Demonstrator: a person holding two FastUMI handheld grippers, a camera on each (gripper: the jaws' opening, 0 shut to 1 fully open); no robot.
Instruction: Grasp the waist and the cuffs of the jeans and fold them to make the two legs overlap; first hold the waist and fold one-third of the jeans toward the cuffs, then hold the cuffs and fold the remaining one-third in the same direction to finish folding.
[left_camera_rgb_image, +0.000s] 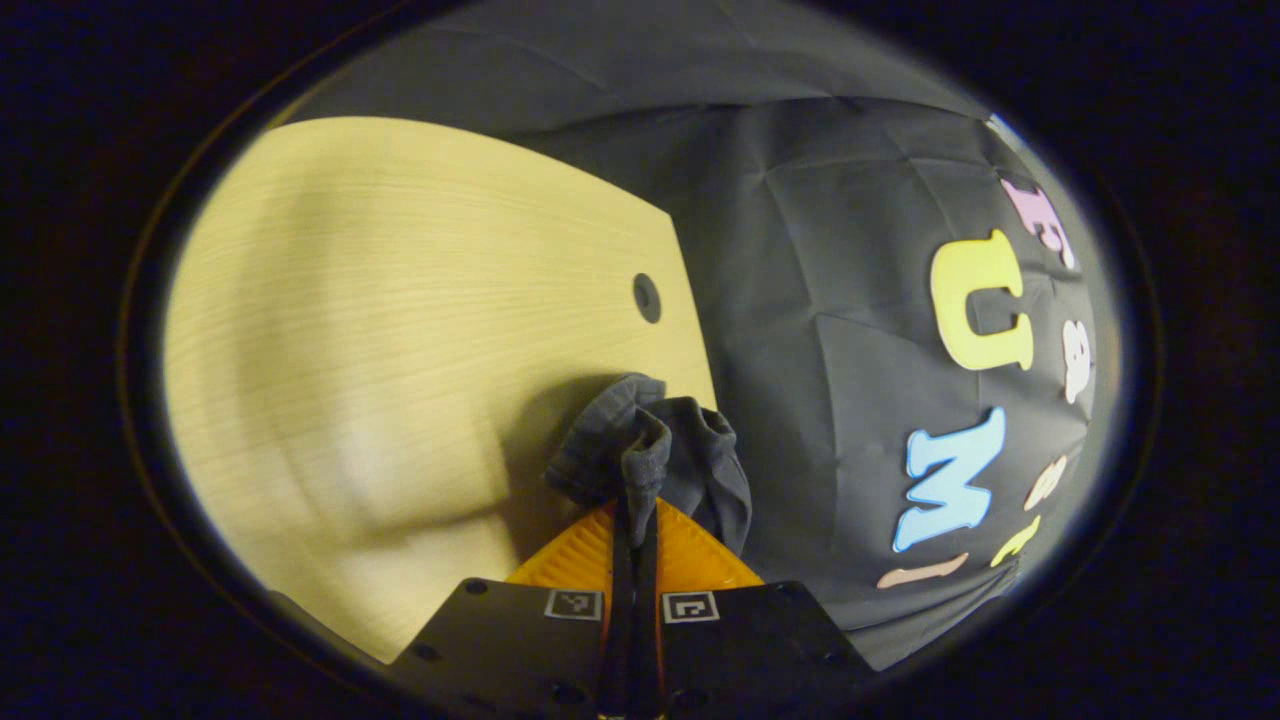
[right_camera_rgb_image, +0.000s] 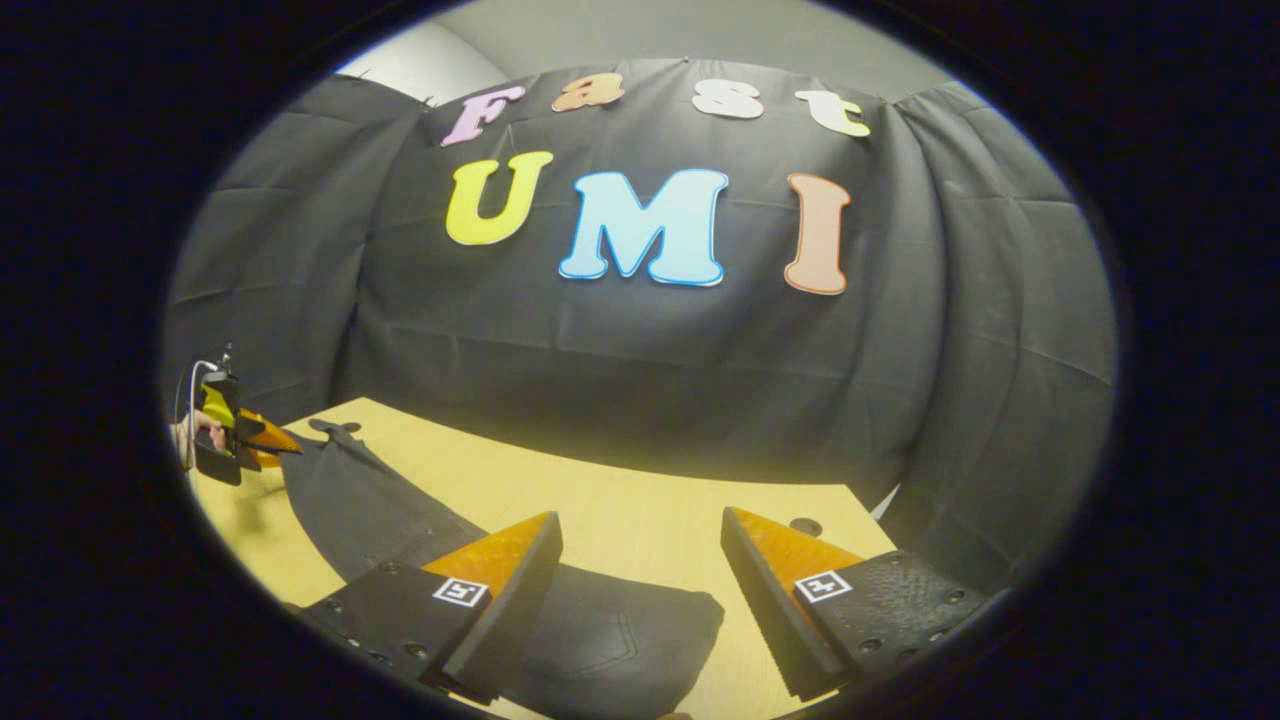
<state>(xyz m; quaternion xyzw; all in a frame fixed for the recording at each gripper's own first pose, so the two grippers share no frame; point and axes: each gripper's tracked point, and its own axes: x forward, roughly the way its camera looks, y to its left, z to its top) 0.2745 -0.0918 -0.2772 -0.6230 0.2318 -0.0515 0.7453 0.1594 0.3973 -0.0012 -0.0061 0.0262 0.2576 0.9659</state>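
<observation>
The dark jeans (right_camera_rgb_image: 380, 510) lie stretched across the pale wooden table (right_camera_rgb_image: 480, 470). Their waist end with a back pocket (right_camera_rgb_image: 610, 630) sits nearest me in the right gripper view. My right gripper (right_camera_rgb_image: 641, 515) hovers open just above the waist, with nothing between its fingers. The cuff end (left_camera_rgb_image: 650, 440) is bunched up and pinched in my left gripper (left_camera_rgb_image: 635, 505), which is shut on it and holds it raised over the table (left_camera_rgb_image: 400, 300). In the right gripper view the left gripper (right_camera_rgb_image: 270, 440) appears far left at the jeans' cuff end, with a hand behind it.
A round cable hole (left_camera_rgb_image: 647, 297) sits near the table's far corner and also shows as a hole (right_camera_rgb_image: 805, 526) beyond my right finger. Black cloth walls close in behind the table edge.
</observation>
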